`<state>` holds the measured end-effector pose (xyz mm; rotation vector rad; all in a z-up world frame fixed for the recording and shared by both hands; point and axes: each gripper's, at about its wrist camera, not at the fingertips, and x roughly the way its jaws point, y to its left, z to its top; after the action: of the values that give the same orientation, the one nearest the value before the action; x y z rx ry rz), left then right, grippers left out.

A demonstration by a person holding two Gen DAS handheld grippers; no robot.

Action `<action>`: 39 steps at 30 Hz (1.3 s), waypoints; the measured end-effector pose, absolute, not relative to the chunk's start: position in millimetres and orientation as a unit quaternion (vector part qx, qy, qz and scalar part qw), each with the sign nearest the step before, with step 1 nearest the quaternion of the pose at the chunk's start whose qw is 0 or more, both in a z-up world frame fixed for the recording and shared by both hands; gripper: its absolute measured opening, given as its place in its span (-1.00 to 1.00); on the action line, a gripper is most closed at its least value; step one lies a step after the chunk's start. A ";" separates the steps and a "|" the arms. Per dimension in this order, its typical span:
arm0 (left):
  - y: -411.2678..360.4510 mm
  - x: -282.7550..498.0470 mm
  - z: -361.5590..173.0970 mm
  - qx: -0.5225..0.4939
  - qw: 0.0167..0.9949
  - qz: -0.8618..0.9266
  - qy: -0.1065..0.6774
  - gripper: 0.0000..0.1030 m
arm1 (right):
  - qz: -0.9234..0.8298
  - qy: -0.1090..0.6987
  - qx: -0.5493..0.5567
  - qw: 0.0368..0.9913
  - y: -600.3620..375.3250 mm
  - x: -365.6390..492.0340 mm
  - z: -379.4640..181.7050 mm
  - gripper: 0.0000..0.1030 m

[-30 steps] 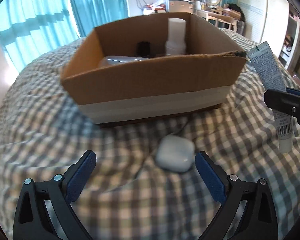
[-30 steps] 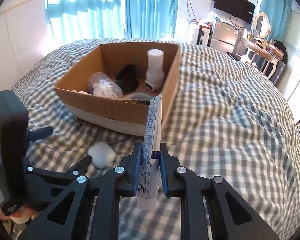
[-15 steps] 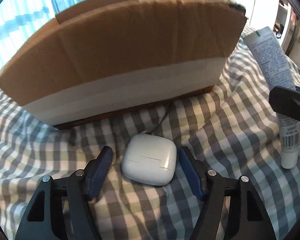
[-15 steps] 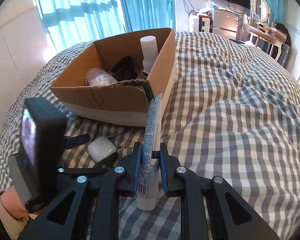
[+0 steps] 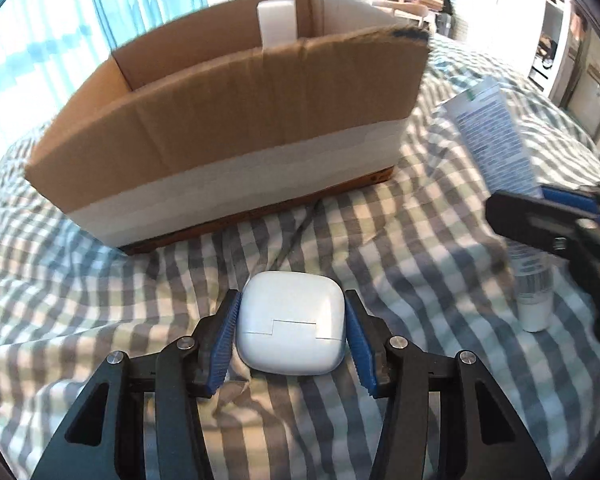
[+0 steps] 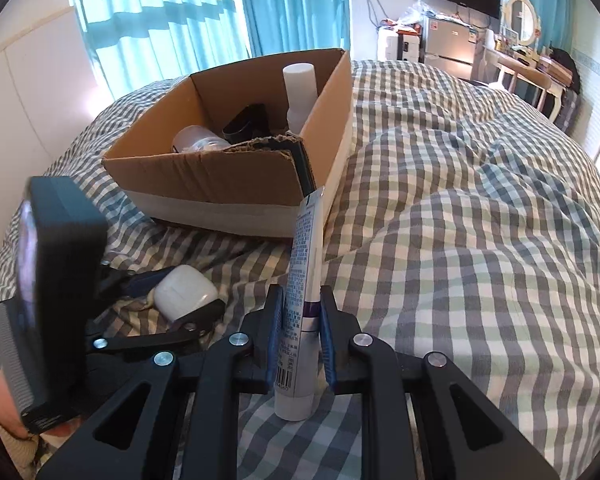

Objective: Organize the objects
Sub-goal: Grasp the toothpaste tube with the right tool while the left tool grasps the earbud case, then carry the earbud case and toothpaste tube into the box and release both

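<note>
On the checked bed (image 6: pixel 480 240), toward its left side, stands an open cardboard box (image 5: pixel 228 152) with a pale band round its base. From the left wrist view its near wall hides nearly everything inside; only the top of a white bottle (image 5: pixel 277 20) shows above the rim. The right wrist view shows more: a clear round container (image 6: pixel 200 142), a black object (image 6: pixel 246 120) too dark to name, and the white bottle upright near the box's far right corner.

In front of the box, the left hand-held gripper (image 5: pixel 290 334) has its blue pads pressed against both sides of a white earbud case (image 5: pixel 292 332), which lies on the bedcover. The case's underside is hidden.

Further right, the right hand-held gripper (image 6: pixel 300 340) is clamped on a white tube (image 6: pixel 304 280), held upright with its cap downward; its printed label is too small to read.
</note>
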<state>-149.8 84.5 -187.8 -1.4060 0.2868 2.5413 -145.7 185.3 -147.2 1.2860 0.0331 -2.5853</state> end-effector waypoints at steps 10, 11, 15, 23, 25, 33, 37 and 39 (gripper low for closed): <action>53.4 -131.5 -167.3 -0.478 0.117 0.868 0.071 0.00 | -0.894 0.001 0.430 0.126 174.5 -117.9 -132.0 -0.67; 52.6 -129.1 -167.2 -0.480 0.116 0.866 0.073 0.00 | -0.894 0.000 0.430 0.126 174.0 -115.8 -131.1 -0.67; 57.8 -108.3 -166.4 -0.495 0.122 0.858 0.061 0.00 | -0.896 0.001 0.428 0.122 170.9 -105.0 -125.6 -0.67; 35.4 -79.7 -150.4 -0.491 0.121 0.863 0.023 0.00 | -0.901 0.011 0.416 0.122 160.5 -85.3 -111.0 -0.67; 33.2 -76.1 -141.3 -0.482 0.114 0.868 0.024 -0.01 | -0.902 0.013 0.413 0.123 157.8 -79.9 -107.0 -0.67; 40.2 -52.5 -121.6 -0.445 0.100 0.889 0.038 0.00 | -0.911 0.025 0.391 0.131 143.1 -60.7 -83.5 -0.67; 28.3 -37.7 -98.6 -0.419 0.090 0.902 0.046 0.00 | -0.914 0.033 0.381 0.138 134.6 -53.3 -73.4 -0.67; 26.7 -36.4 -89.1 -0.406 0.085 0.909 0.051 0.00 | -0.916 0.036 0.374 0.142 130.7 -50.6 -66.1 -0.67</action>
<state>-36.4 26.7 -89.1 -1.2098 0.1527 2.7092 -50.6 130.7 -66.1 1.0789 0.1040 -2.6434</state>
